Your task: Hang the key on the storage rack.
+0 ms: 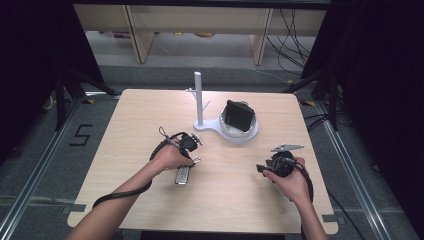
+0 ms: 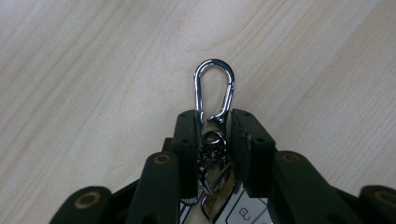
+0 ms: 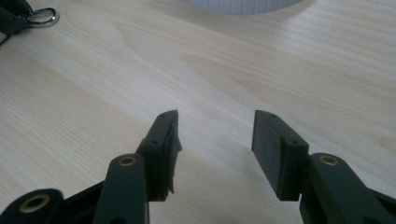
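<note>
The table [image 1: 125, 150] carries a white stand [image 1: 200, 100] at its far middle. Nearer the person and left of the stand lies the car key [image 1: 182, 175]. The left tool [image 2: 212, 126] brackets its carabiner clip [image 2: 214, 88], with slight gaps each side; the thin metal may slip out when lifted. Right of the stand, the right tool [image 3: 215, 130] is released.
</note>
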`<action>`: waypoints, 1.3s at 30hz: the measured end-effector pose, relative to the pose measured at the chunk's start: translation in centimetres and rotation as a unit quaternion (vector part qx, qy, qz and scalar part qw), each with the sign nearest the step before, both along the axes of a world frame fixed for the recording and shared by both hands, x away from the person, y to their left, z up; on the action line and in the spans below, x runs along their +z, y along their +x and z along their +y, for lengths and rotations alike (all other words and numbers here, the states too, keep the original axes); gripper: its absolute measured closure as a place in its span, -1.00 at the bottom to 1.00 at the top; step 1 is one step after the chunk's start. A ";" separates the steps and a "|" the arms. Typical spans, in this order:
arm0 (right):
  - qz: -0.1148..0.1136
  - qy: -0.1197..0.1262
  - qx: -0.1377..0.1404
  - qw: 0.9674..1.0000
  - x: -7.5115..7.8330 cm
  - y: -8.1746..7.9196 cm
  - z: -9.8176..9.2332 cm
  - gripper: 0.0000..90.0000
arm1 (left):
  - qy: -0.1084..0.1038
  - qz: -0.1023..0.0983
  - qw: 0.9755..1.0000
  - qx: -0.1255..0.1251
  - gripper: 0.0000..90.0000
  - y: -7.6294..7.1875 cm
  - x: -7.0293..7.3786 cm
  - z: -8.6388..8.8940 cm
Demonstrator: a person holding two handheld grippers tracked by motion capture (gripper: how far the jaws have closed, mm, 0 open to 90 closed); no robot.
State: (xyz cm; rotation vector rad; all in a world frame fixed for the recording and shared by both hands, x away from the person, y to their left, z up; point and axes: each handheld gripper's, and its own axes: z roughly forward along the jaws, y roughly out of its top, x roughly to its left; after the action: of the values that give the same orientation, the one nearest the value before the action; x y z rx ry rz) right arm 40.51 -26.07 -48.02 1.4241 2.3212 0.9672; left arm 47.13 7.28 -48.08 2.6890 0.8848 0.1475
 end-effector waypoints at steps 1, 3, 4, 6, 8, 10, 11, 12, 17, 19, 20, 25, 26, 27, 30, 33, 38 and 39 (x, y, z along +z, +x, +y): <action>0.000 0.001 0.000 1.000 0.0 0.0 0.0 0.16 | 0.000 -0.003 1.000 -0.001 0.63 -0.1 0.0 -0.1; -0.009 0.006 -0.002 1.000 -0.1 0.1 0.1 0.16 | 0.006 -0.007 1.000 -0.005 0.64 -0.2 0.0 -0.1; -0.012 0.008 -0.002 1.000 -0.2 0.1 0.1 0.16 | 0.005 -0.010 1.000 -0.005 0.64 -0.3 0.0 -0.2; -0.012 0.008 -0.001 1.000 -0.2 0.1 0.1 0.16 | 0.007 -0.014 1.000 -0.009 0.64 -0.4 0.0 -0.2; -0.012 0.007 -0.001 1.000 -0.2 0.1 0.1 0.16 | 0.009 -0.019 1.000 -0.012 0.64 -0.5 0.0 -0.3; -0.012 0.007 -0.001 1.000 -0.2 0.1 0.1 0.16 | 0.011 -0.025 0.999 -0.018 0.65 -0.6 0.0 -0.3; -0.012 0.008 -0.001 1.000 -0.2 0.1 0.1 0.16 | 0.011 -0.027 0.999 -0.018 0.65 -0.6 0.0 -0.3; -0.010 0.007 -0.003 1.000 -0.2 0.1 0.1 0.16 | 0.013 -0.028 0.999 -0.020 0.65 -0.7 0.0 -0.3; -0.004 -0.001 0.003 1.000 0.0 0.0 0.0 0.16 | 0.006 -0.032 0.999 -0.022 0.66 -0.7 -0.1 -0.2; -0.011 -0.004 0.008 1.000 -0.1 0.1 -0.1 0.15 | 0.005 -0.034 0.999 -0.027 0.66 -0.8 -0.1 -0.1; -0.011 -0.004 0.006 1.000 -0.1 0.1 0.0 0.15 | 0.005 -0.035 0.999 -0.027 0.66 -0.8 -0.1 -0.1; -0.005 -0.001 0.001 1.000 0.0 0.0 0.0 0.15 | 0.006 -0.045 0.998 -0.032 0.68 -1.0 0.0 0.0; -0.012 -0.005 0.007 1.000 -0.2 0.1 -0.1 0.15 | -0.005 -0.054 0.998 -0.030 0.81 -1.0 0.3 0.1; -0.004 -0.002 0.002 1.000 0.0 0.0 0.0 0.15 | -0.001 -0.059 0.998 -0.035 0.85 -1.0 0.5 0.1; 0.001 -0.009 0.005 1.000 0.1 0.0 0.0 0.15 | -0.001 -0.050 0.998 -0.035 0.87 -1.0 0.4 0.1; 0.008 -0.002 -0.005 1.000 0.1 -0.2 0.1 0.16 | -0.003 -0.046 0.998 -0.036 0.86 -1.1 0.3 0.1; -0.002 -0.001 0.000 1.000 -0.1 0.0 0.0 0.15 | -0.008 -0.043 0.998 -0.040 0.82 -1.0 0.2 0.1; -0.002 -0.002 0.002 1.000 0.0 0.0 0.0 0.15 | -0.006 -0.046 0.998 -0.047 0.82 -1.0 0.2 0.1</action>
State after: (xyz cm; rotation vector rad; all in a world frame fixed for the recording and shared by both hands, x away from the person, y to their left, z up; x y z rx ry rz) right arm 40.49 -26.05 -48.06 1.4162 2.3216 0.9658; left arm 46.14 7.37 -47.89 2.6830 0.7278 0.2426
